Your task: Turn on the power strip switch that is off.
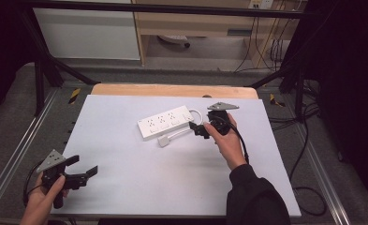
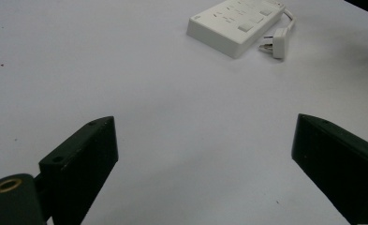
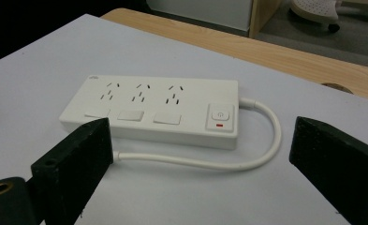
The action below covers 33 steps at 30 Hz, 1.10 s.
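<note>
at mid-table the white power strip (image 1: 165,122) lies flat with its plug (image 1: 163,140) loose beside it, your right gripper (image 1: 199,128) wide open and empty over the cord (image 3: 219,161), left gripper (image 1: 85,171) open, idle near the front edge; nothing grasped yet.

the left gripper (image 2: 202,161) has its 2 black jaws spread wide over bare white table (image 2: 102,70). far ahead, right of centre, lies a white power strip (image 2: 235,21), its plug (image 2: 279,42) just beside it.

no legible txt | power strip (image 3: 153,110): power symbol on switch btn (image 3: 220,114), tiny logo unreadable
</note>
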Motion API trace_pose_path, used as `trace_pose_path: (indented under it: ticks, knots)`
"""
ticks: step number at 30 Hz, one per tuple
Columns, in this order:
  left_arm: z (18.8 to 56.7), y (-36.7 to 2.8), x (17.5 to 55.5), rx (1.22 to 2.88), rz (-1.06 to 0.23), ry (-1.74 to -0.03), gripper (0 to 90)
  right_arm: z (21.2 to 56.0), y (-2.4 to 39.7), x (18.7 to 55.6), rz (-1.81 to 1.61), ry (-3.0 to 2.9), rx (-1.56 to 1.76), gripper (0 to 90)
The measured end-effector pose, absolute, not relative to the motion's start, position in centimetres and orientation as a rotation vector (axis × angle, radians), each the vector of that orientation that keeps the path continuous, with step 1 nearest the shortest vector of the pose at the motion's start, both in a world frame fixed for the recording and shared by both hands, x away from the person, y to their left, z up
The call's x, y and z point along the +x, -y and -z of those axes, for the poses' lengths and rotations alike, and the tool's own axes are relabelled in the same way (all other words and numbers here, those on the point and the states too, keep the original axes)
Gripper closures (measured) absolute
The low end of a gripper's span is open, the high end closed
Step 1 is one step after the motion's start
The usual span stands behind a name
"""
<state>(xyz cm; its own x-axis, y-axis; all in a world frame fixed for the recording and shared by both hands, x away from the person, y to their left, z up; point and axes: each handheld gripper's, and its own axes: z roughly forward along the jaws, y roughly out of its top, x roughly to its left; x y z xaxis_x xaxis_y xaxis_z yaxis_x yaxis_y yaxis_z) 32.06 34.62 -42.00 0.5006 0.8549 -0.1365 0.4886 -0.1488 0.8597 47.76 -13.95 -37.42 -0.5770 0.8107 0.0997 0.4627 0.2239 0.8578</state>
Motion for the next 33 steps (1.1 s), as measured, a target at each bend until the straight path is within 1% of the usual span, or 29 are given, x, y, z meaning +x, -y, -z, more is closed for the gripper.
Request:
trace_pose_path:
  ticks: [11,19,33]
  knots:
    - [42.0,-34.6,32.1,1.805,-0.48,-1.123,7.4,36.9,12.6,49.8,-1.278,-2.114,1.175,3.6]
    - [42.0,-34.5,32.1,1.805,-0.478,-1.13,7.1,37.2,11.5,51.1,-1.276,-2.096,1.175,6.1]
    - [42.0,-34.6,32.1,1.801,-0.478,-1.129,7.1,38.1,9.2,52.3,-1.277,-2.122,1.161,6.7]
